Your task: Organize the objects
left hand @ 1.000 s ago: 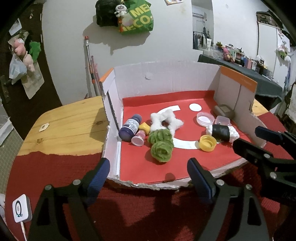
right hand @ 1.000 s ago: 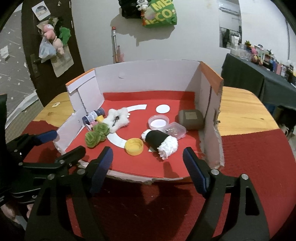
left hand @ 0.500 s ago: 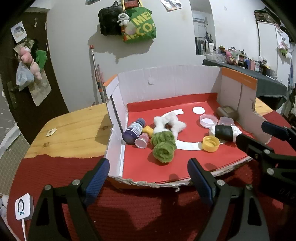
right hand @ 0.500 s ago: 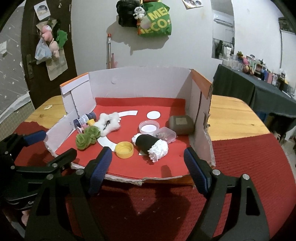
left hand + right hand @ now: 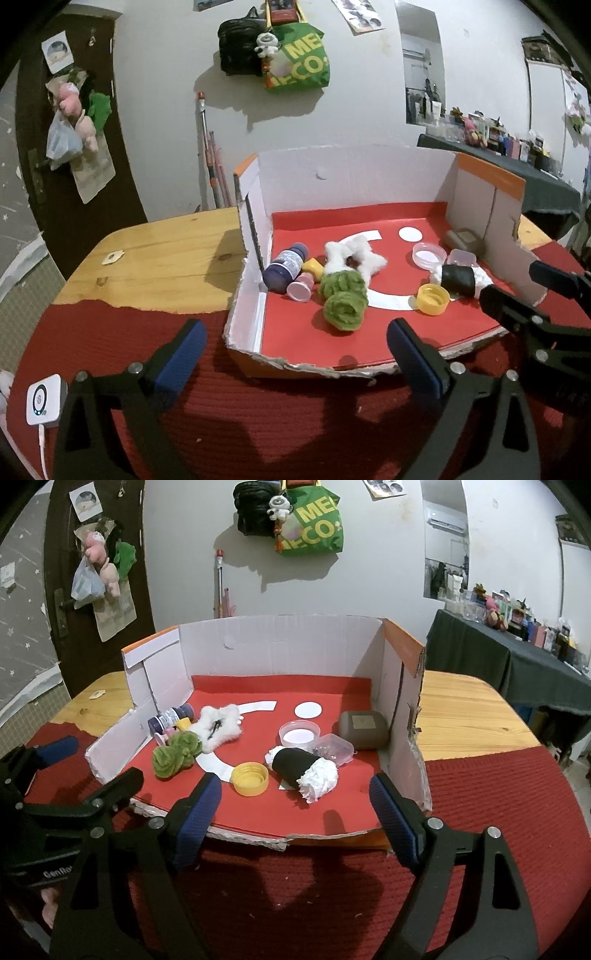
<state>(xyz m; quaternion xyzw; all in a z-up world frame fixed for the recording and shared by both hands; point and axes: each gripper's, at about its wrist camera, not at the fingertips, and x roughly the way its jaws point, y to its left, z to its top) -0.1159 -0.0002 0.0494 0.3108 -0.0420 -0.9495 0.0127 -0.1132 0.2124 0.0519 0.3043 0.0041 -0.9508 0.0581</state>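
An open cardboard box [image 5: 354,173] [image 5: 280,646] with a red floor holds a dark blue bottle [image 5: 286,266] [image 5: 170,716], a small pink cap [image 5: 300,288], green fluffy scrunchies [image 5: 343,298] [image 5: 173,752], a white fluffy scrunchie [image 5: 354,255] [image 5: 221,725], a yellow lid [image 5: 433,298] [image 5: 250,778], a black-and-white roll [image 5: 458,278] [image 5: 303,768], clear round and square tubs [image 5: 299,733] and a grey case [image 5: 364,729]. My left gripper [image 5: 291,354] and right gripper [image 5: 295,808] hover before the box's torn front edge. Both jaws are opening with nothing between them.
The box sits on a wooden table [image 5: 162,254] [image 5: 465,709] partly covered by a red mat [image 5: 258,417] [image 5: 498,812]. A white device with a cable [image 5: 43,404] lies at the mat's near left. Bags hang on the wall [image 5: 306,517]; a cluttered dark table [image 5: 517,653] stands at the right.
Both grippers have tilted up slightly, so the box sits lower in each view, and their jaws have spread wider. The objects in the box have not moved.
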